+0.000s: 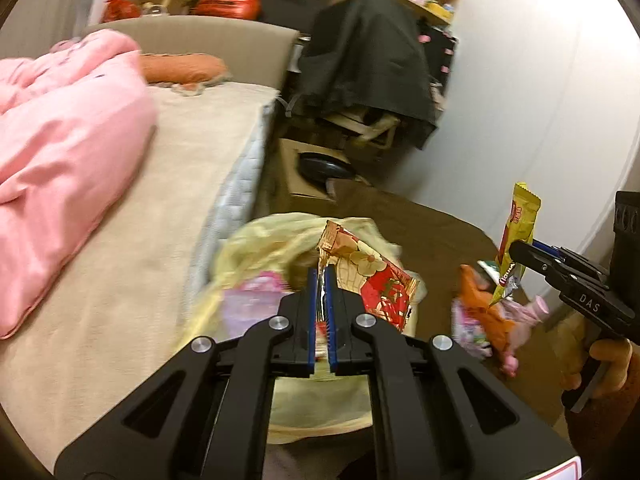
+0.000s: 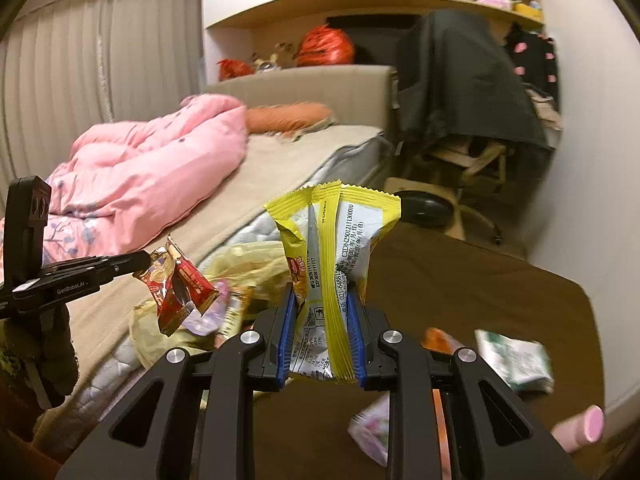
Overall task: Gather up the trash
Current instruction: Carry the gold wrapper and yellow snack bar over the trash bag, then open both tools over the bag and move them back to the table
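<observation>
Left gripper (image 1: pixel 322 276) jaws nearly shut, pinched red wrapper (image 1: pixel 370 278) above yellow bag (image 1: pixel 260 240) at brown table (image 1: pixel 440 224) edge nearest bed (image 1: pixel 168 184). Right gripper (image 2: pixel 322 300) jaws part closed, clamped yellow wrapper (image 2: pixel 336 232) over table; more wrappers (image 2: pixel 516 364) lay there.

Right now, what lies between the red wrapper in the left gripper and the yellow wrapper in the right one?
In the right wrist view, the yellow bag with trash in it lies between red wrapper and yellow wrapper.
</observation>
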